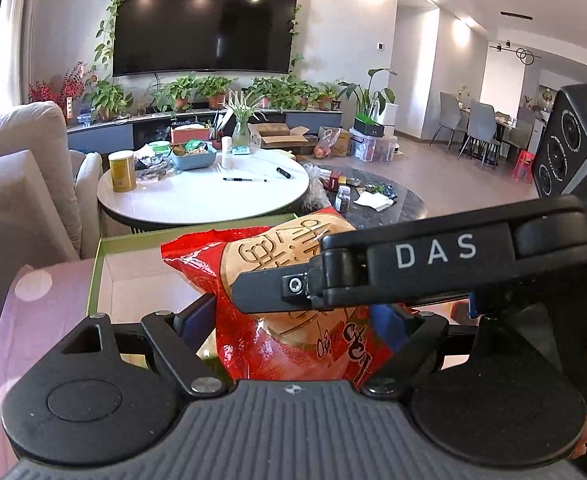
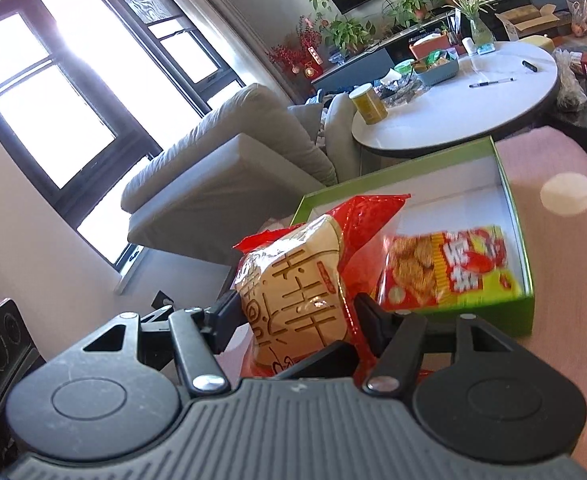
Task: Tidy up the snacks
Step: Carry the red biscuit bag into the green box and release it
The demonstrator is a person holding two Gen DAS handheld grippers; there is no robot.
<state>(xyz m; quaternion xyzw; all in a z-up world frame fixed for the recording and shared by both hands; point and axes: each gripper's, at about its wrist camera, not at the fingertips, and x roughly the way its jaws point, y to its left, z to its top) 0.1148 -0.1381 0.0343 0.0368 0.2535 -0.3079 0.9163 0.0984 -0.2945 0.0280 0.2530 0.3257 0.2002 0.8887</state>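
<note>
Left cam: left gripper (image 1: 293,320) is clamped on the red bag (image 1: 293,272), held over the near end of the green box (image 1: 97,280) on the pink cloth (image 1: 33,300), and the right gripper's finger (image 1: 373,280) crosses in front of the bag. Right cam: right gripper (image 2: 293,316) pinches the same bag (image 2: 293,292) from both sides, and a second snack pack (image 2: 445,268) lies inside the box (image 2: 525,264). White round table (image 2: 493,96) sits behind.
</note>
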